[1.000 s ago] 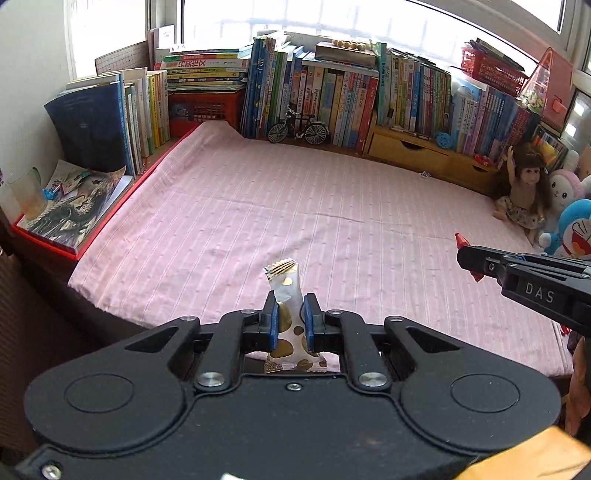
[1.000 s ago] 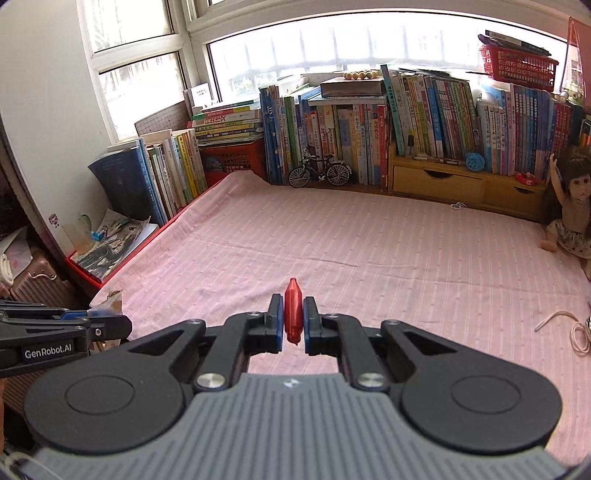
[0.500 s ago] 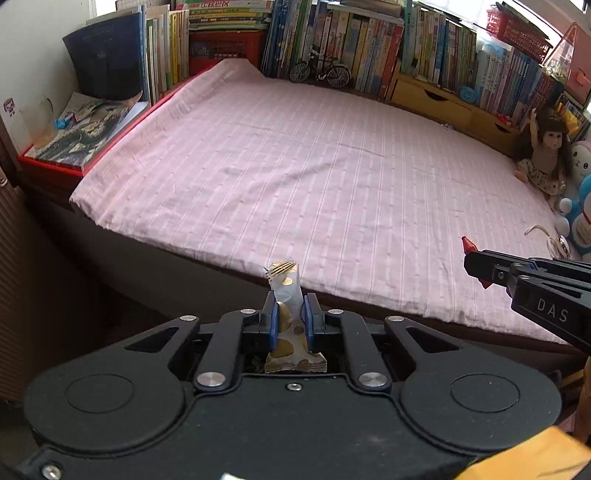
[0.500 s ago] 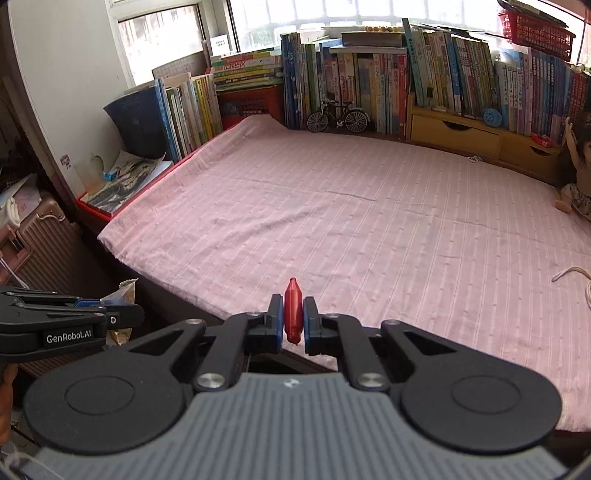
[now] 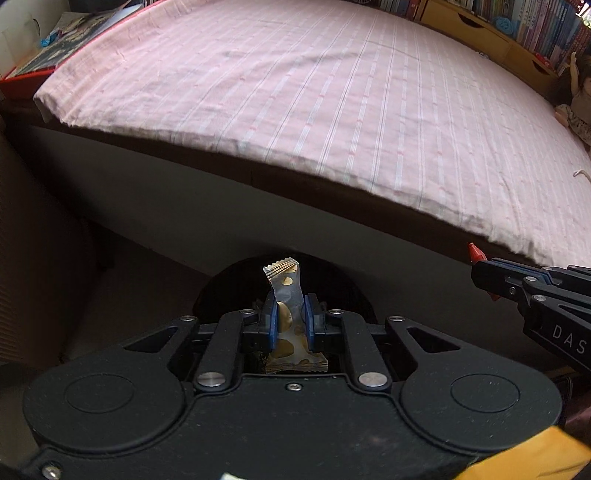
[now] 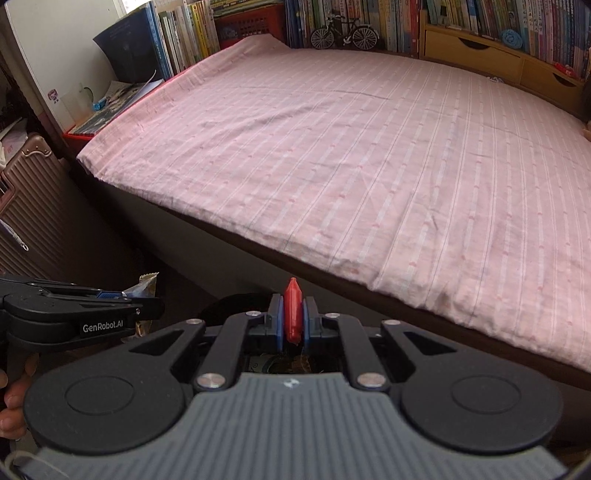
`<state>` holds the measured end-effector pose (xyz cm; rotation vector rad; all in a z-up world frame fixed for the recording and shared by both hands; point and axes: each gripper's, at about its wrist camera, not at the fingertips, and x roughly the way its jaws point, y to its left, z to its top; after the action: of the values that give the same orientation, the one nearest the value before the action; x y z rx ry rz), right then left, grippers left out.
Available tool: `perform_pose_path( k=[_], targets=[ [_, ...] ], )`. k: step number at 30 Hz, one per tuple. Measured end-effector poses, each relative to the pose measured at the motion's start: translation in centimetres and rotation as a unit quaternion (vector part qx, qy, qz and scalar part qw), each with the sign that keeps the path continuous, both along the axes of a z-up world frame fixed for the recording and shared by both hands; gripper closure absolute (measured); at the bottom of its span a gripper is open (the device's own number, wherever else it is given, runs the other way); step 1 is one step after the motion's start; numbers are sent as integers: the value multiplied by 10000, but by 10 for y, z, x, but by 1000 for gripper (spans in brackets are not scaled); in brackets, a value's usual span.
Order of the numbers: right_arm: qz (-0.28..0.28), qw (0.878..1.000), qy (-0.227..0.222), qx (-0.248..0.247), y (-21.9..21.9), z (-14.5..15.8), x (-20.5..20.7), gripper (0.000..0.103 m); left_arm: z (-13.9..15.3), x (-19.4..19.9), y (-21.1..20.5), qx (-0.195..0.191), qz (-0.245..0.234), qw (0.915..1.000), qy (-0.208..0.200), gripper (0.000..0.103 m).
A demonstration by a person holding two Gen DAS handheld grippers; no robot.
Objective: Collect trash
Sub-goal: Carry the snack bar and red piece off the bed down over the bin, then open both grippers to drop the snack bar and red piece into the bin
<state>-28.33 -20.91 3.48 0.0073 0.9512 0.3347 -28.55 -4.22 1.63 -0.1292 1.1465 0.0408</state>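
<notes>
Two pieces of trash are being carried at this moment, one in each gripper. Nearest to the camera, the left gripper (image 5: 289, 320) is clamping its blue pads on a pale snack wrapper (image 5: 286, 295) with golden spots, which is standing upright between the jaws with its crimped end pointing up. The right gripper (image 6: 293, 320) is pinching a small red wrapper (image 6: 293, 308), thin and pointed at the top, also upright between closed jaws. Just under both pairs of jaws a round dark bin (image 5: 221, 284) is showing on the floor, close to the side of the bed; I am judging that it is the trash bin, and through the gap in the right gripper something dark is lying inside it, but I cannot tell what. So the picking part is looking finished for these two pieces, and the part that is remaining is to open the jaws over the bin so that both wrappers are falling in. Farther away, the pink striped bed sheet (image 6: 369, 166) is lying flat and I am seeing no other wrapper on it. At the far edge, books (image 6: 184, 33), a small model bicycle (image 6: 344, 32) and wooden drawers (image 6: 476, 48) are standing along the window side.
</notes>
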Motion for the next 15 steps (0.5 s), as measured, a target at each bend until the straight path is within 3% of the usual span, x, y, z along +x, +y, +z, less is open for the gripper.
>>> perform_pose_path(
  k=[15],
  targets=[
    [358,9979,537,-53,26,-145,6,88,-158,8,9,7,263,9980,579,89]
  ],
)
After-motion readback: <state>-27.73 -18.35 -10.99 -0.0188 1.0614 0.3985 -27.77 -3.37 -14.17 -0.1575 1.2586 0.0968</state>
